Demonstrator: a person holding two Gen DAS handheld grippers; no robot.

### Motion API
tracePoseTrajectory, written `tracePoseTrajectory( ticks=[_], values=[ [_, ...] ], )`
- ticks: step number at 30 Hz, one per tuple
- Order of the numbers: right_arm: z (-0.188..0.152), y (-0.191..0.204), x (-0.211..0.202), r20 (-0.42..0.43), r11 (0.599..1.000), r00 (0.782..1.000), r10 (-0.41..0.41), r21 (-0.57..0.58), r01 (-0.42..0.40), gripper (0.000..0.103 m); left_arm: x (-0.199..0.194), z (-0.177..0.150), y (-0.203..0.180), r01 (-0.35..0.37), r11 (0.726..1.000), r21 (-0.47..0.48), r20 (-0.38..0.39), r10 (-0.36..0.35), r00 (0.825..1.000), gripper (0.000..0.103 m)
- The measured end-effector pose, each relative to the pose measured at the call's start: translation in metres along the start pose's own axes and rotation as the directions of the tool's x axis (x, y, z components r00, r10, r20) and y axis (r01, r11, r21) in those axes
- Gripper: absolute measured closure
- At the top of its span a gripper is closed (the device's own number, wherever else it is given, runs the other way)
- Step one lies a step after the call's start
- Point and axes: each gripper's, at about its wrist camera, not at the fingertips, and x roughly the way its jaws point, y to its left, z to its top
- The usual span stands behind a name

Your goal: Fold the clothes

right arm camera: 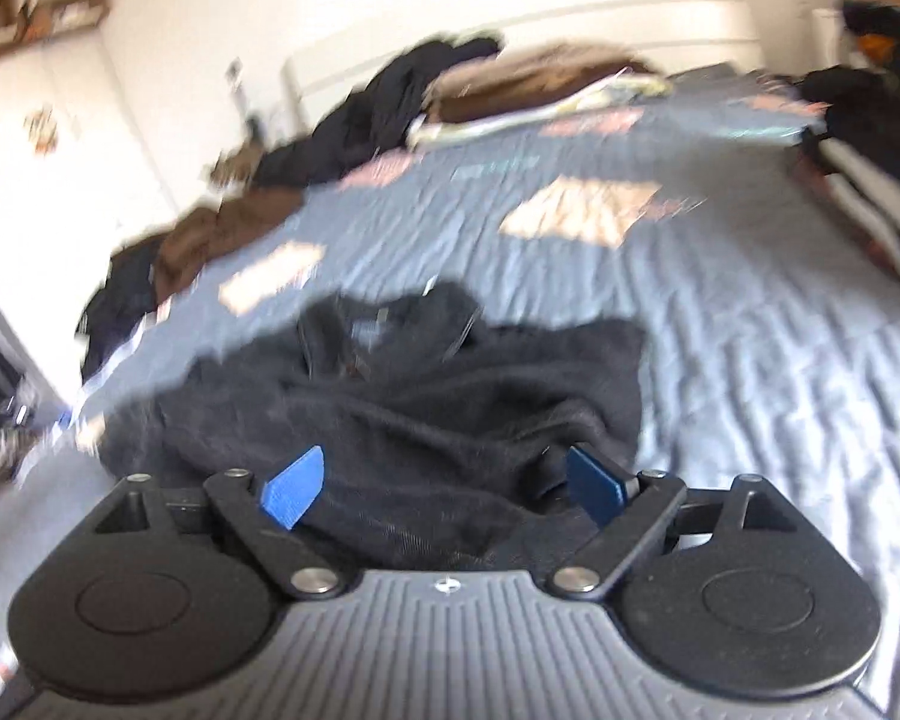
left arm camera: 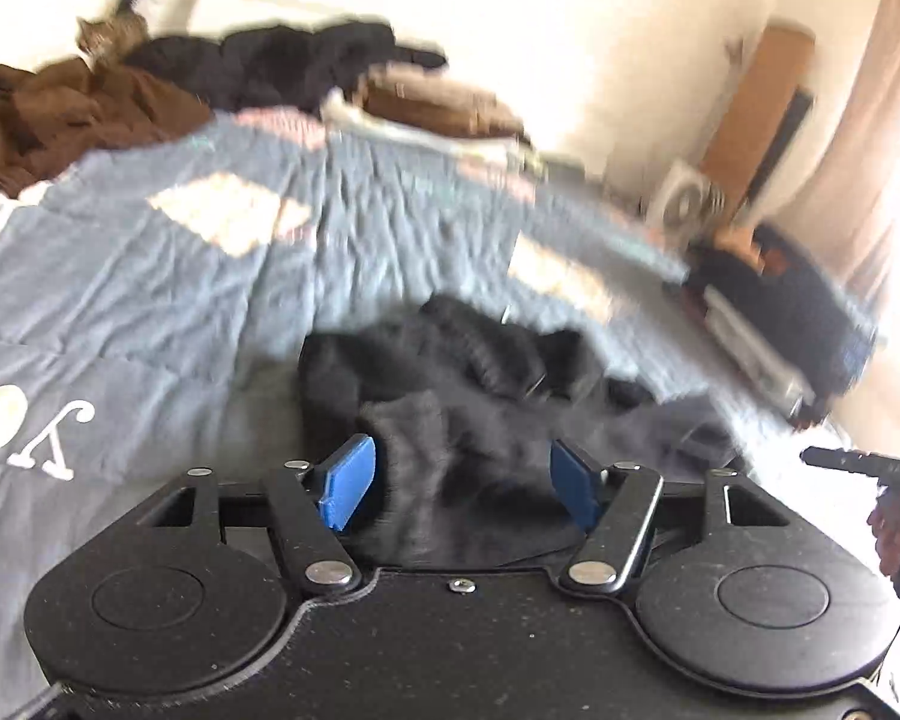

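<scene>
Lying in a crumpled heap on the blue quilted bed (left arm camera: 150,276) near its front edge, the black sweater (left arm camera: 450,396) fills the lower middle of both wrist views. The left tool (left arm camera: 459,483) hangs low over the near part of the heap with its two blue fingers (left arm camera: 348,480) spread wide; dark knit fabric bunches up between them, but the pads are not pressed onto it. The right tool (right arm camera: 444,486) is likewise spread, its blue fingers (right arm camera: 294,486) standing apart on either side of a fold of the same sweater (right arm camera: 426,384), with cloth rising between them and no pinch visible. Both views are blurred, so whether the pads touch the fabric cannot be told.

In the left wrist view, part of the right tool's dark handle and the hand (left arm camera: 897,528) holding it show at the right edge.

Along the far edge of the bed lies a row of other clothes: a brown garment (left arm camera: 78,114) toward the far left corner, a black pile (left arm camera: 282,60) beside it, and a folded brown stack (left arm camera: 444,102) resting on pale fabric further right. White letters (left arm camera: 30,426) are printed on the bedspread near the front left. Past the right edge of the bed stand a small white fan (left arm camera: 687,201) and a dark bag (left arm camera: 810,300).
</scene>
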Motion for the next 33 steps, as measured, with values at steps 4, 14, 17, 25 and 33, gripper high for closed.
tracePoseTrajectory(
  ticks=[4, 14, 17, 25, 33],
  values=[
    [0.014, -0.017, -0.032, 0.086, 0.997, 0.995, -0.056, 0.063, 0.05, 0.012, -0.037, -0.016, -0.026, 0.042, 0.995, -0.093, 0.119, -0.031, 0.992, 0.026],
    [0.071, -0.01, 0.05, -0.08, 0.934, 0.98, -0.183, -0.326, 0.148, 0.011, 0.007, -0.071, -0.051, 0.004, 0.989, -0.148, 0.039, 0.002, 0.999, 0.026],
    [0.082, -0.007, 0.087, -0.141, 0.882, 0.972, -0.187, -0.46, 0.103, 0.011, 0.014, -0.069, -0.054, 0.017, 0.995, -0.1, 0.029, -0.014, 0.999, 0.026],
    [0.094, -0.039, 0.154, -0.287, 0.912, 0.955, -0.078, -0.408, -0.048, 0.011, 0.026, -0.072, -0.044, 0.01, 0.994, -0.11, 0.012, -0.009, 1.0, 0.026],
    [0.072, -0.038, 0.179, -0.371, 0.895, 0.922, -0.106, -0.439, -0.074, 0.014, 0.025, -0.075, -0.047, 0.012, 0.995, -0.098, 0.003, -0.012, 1.0, 0.026]
  ],
)
